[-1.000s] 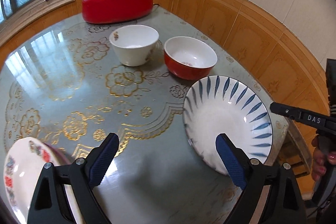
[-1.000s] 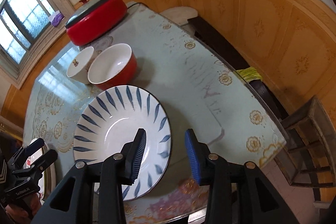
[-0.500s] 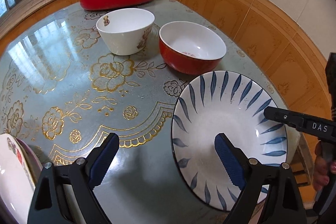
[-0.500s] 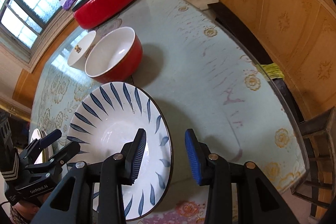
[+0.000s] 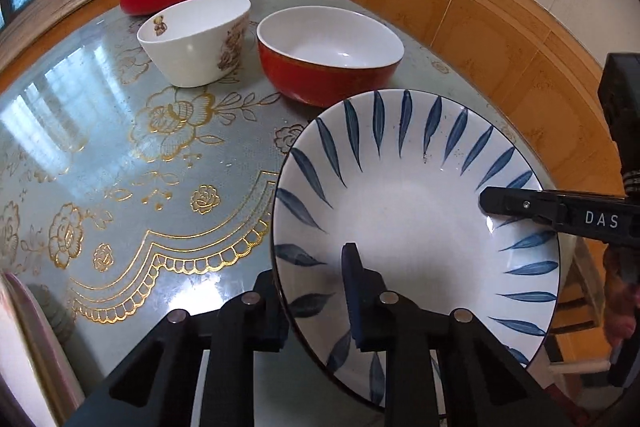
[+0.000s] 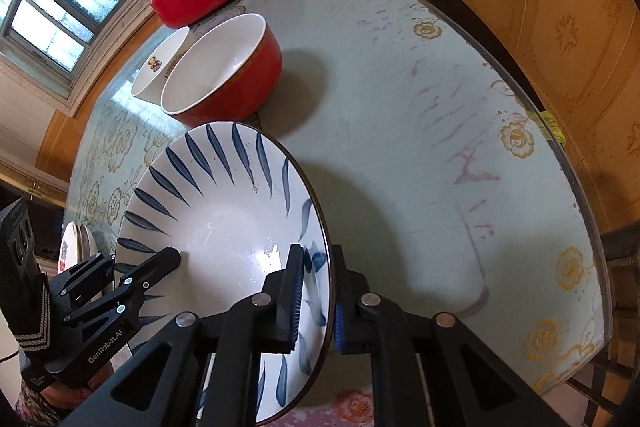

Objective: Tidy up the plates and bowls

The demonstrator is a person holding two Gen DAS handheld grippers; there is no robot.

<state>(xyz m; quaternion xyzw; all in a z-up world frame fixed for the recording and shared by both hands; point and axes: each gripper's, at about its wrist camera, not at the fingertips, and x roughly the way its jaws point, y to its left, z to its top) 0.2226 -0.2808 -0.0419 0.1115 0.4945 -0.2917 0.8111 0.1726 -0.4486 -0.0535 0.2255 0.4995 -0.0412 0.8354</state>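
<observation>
At lower centre of both wrist views, blue-leaf plate [image 5: 416,195] sits on table [image 5: 120,155], rim pinched on opposite sides. Left gripper [image 5: 316,291] jaws closing over near rim; right gripper [image 6: 318,291] clamped tight on rim. We should lift evenly, keep plate level (glazed rim, slip likely), clear red bowl [image 5: 328,55] and white bowl [image 5: 196,35] at upper centre.

Black gripper [image 6: 316,291], blue pads [image 6: 338,323], silver screws, "GenRobot.AI" lettering
</observation>
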